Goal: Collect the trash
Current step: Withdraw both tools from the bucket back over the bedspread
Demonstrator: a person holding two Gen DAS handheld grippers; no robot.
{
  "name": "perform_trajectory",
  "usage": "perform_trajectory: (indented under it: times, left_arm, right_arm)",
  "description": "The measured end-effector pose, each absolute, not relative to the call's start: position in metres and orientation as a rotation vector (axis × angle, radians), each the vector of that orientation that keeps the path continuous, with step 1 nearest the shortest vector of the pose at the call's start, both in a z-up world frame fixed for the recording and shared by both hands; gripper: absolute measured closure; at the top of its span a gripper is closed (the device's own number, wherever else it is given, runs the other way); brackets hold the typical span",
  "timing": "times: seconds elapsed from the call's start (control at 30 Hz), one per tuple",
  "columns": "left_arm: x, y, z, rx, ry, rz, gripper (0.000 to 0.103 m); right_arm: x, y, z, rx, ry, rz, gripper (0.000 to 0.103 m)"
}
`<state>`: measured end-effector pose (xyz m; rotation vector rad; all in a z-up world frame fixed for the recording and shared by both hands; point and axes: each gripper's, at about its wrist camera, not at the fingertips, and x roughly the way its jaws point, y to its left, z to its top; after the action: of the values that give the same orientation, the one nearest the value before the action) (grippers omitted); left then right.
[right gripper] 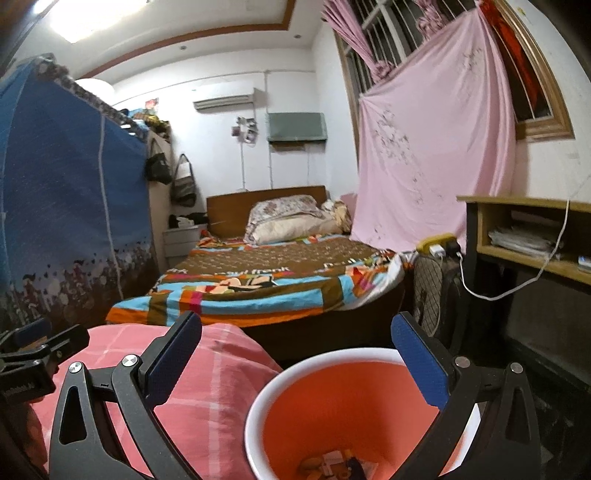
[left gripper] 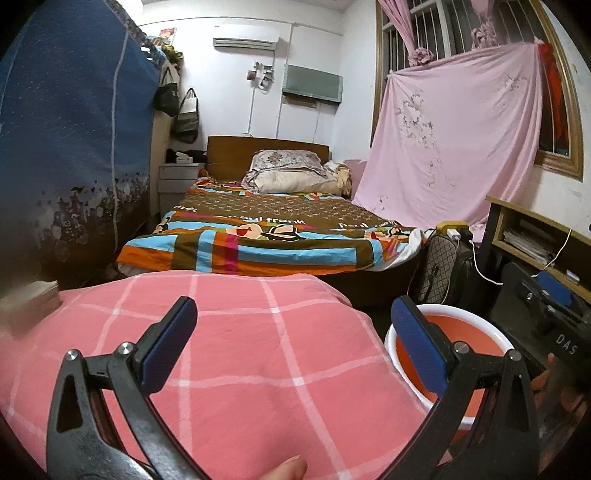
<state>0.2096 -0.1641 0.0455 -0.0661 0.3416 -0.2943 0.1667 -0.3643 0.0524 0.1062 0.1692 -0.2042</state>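
At the lower left of the left wrist view, my left gripper [left gripper: 293, 332] hangs spread wide and empty over the pink checked quilt [left gripper: 236, 354]. To the right, my right gripper [right gripper: 295, 349] is also released, above the orange bin [right gripper: 354, 413]. Some trash [right gripper: 332, 463] already lies at its bottom. I see no loose trash, so I should search slowly before closing.

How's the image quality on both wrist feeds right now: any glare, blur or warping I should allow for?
Left wrist view: strong fisheye bending at the edges, dark corners, the blue wardrobe cover soft up close; the left tongs sharp. Right wrist view: the ceiling light blown out at top left, same warping; the bin and right tongs clear, trash at the bottom slightly blurred.
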Motion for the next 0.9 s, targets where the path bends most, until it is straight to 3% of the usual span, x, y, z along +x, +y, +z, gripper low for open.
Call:
perform_trajectory:
  times: [0.9]
  left_arm:
    - [0.125, -0.089, 0.041, -0.025, 0.271, -0.181, 0.012]
  right_arm:
    - [0.088, -0.293, 0.056, 0.034, 0.041, -0.123, 0.000]
